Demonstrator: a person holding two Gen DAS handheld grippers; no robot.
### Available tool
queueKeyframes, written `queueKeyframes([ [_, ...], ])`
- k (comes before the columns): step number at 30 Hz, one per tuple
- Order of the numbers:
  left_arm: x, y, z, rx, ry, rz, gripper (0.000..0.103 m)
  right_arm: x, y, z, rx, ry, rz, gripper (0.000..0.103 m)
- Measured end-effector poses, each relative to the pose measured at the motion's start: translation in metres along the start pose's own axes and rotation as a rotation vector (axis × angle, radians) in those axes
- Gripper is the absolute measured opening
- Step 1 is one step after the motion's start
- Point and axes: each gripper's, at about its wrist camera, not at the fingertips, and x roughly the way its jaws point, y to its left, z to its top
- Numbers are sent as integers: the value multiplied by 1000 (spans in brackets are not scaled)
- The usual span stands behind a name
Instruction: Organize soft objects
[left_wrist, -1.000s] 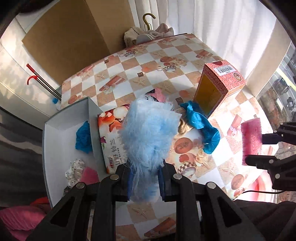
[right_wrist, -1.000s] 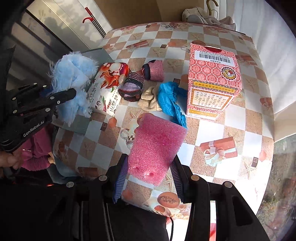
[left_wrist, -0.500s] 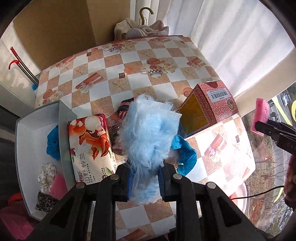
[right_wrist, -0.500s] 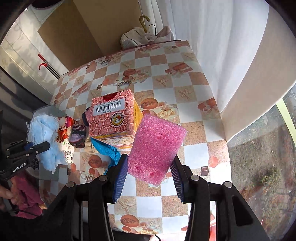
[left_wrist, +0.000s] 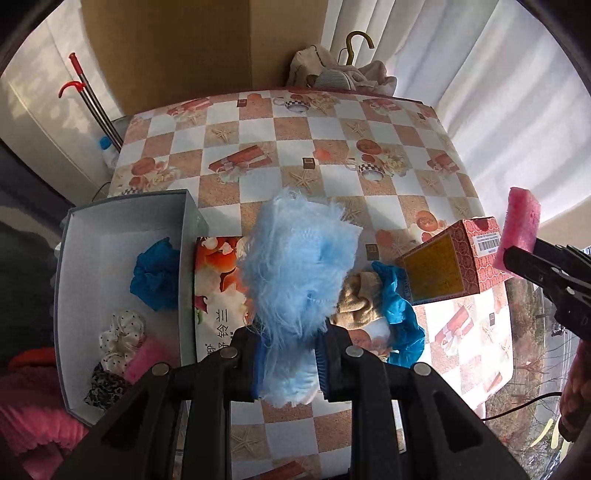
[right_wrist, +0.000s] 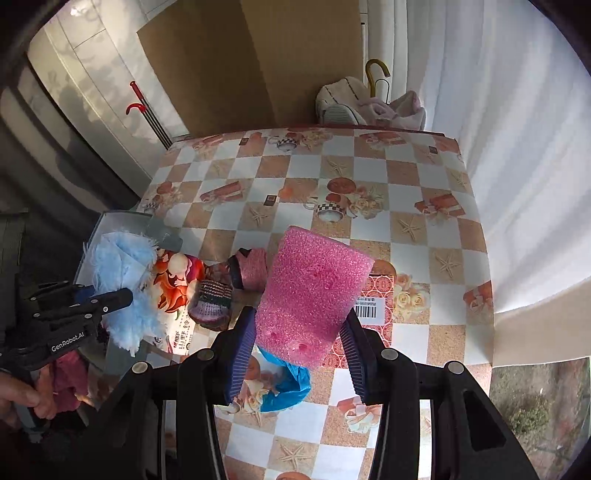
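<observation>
Two soft things held above the counter

A fluffy pale-blue duster (left_wrist: 299, 273) stands upright, clamped at its base; a pink sponge (right_wrist: 312, 295) tilts slightly, pinched low.

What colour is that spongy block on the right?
Bright pink sponge, shut in the right gripper; clearest in the right wrist view.

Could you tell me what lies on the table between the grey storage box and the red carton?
In the left wrist view, a tissue pack, a beige cloth and a blue cloth lie between the grey box and the red carton.

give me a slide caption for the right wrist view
Right gripper holds a pink sponge above the checkered table.
</observation>
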Motion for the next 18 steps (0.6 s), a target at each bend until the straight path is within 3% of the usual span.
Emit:
queueKeyframes([
  [7, -19, 57, -25, -116, -33, 51, 24, 19, 94, 3, -215, 74, 30, 47],
  [18, -33, 122, -79, -280, -25, 97, 24, 24, 208, -17, -529, 79, 35, 47],
])
